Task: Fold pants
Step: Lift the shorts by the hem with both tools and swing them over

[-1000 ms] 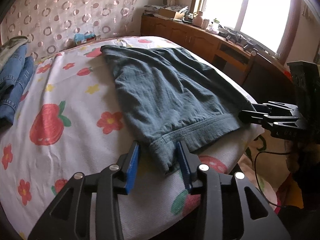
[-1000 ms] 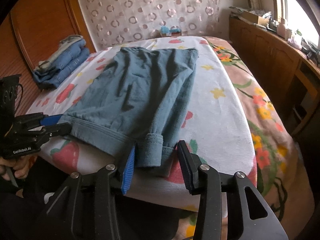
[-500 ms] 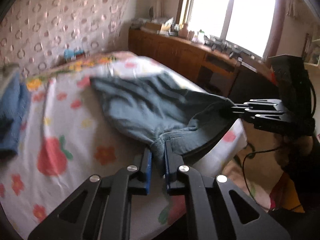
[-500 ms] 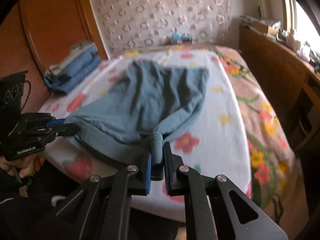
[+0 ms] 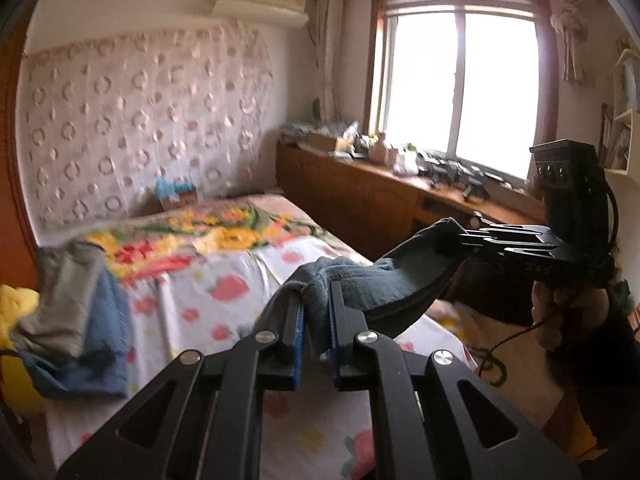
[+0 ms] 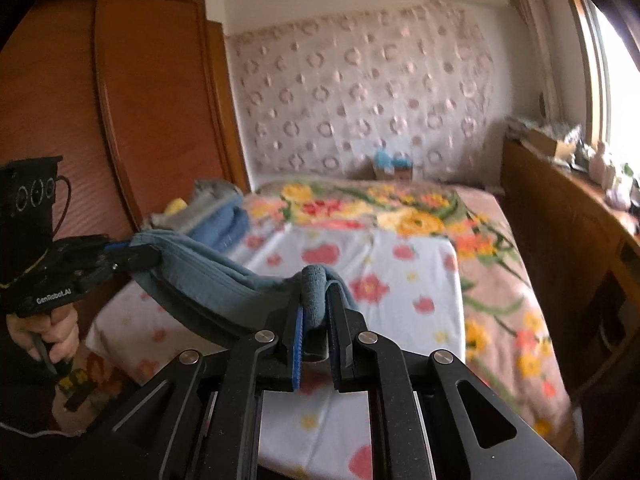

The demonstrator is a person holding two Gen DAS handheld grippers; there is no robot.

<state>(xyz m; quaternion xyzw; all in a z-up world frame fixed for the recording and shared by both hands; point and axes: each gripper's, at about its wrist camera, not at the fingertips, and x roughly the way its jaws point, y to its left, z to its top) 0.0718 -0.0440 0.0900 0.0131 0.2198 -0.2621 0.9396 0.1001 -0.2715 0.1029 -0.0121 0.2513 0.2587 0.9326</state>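
Pants [image 5: 394,280], blue-grey, hang in the air above the bed [image 5: 224,308], stretched by the waistband between the 2 hand-held grippers; the cloth sags in a shallow curve between the 2 grips, and how far the legs drop is hidden below the fingers. From the right wrist view the bed runs back to a wall hanging dotted with rings, its white sheet printed with red flowers and strawberries, and a floral blanket lies across its far part. A wooden wardrobe [image 6: 120,120] stands to the left of the bed, and a long wooden bench [image 5: 360,192] under the window [image 5: 460,88] carries small clutter. A pile of folded clothes [image 5: 80,312] lies at the bed's left edge, well apart from the pants. Left hand-held gripper [image 5: 315,312] is clamped on 1 corner of the waistband, with cloth bunched between its blue pads. Right hand-held gripper [image 6: 316,312] is clamped on the other corner, a rolled edge of fabric standing up between its fingers.
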